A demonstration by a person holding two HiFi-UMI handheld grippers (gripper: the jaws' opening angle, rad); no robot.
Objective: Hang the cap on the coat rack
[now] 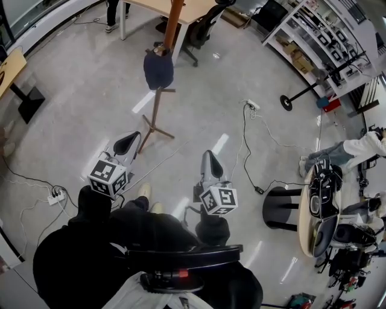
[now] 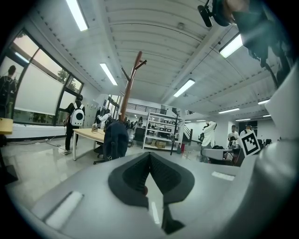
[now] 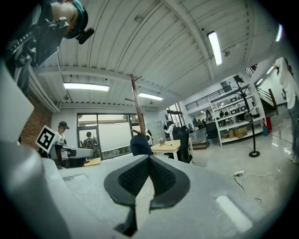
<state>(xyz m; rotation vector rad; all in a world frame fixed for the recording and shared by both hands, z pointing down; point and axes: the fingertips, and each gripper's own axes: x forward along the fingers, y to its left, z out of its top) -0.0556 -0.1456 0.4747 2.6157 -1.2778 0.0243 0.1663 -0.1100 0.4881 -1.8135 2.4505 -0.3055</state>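
Note:
A dark navy cap point(image 1: 158, 69) hangs on the brown wooden coat rack point(image 1: 156, 114), which stands on the grey floor ahead of me. My left gripper point(image 1: 126, 143) is held low to the left of the rack's feet, shut with nothing between its pads. To the right of the rack my right gripper point(image 1: 211, 163) is also shut and empty. In the left gripper view the cap point(image 2: 116, 139) hangs at the rack's pole point(image 2: 131, 84), well beyond the closed left gripper point(image 2: 150, 156). In the right gripper view the cap point(image 3: 140, 145) sits just above the closed right gripper point(image 3: 149, 158), far off.
A wooden table point(image 1: 163, 9) and a black office chair point(image 1: 202, 30) stand behind the rack. Power cables point(image 1: 253, 145) trail over the floor at right. A black round stool point(image 1: 280, 208), a cluttered table point(image 1: 322, 205), shelves point(image 1: 325, 36) and a person point(image 1: 353, 151) are at right.

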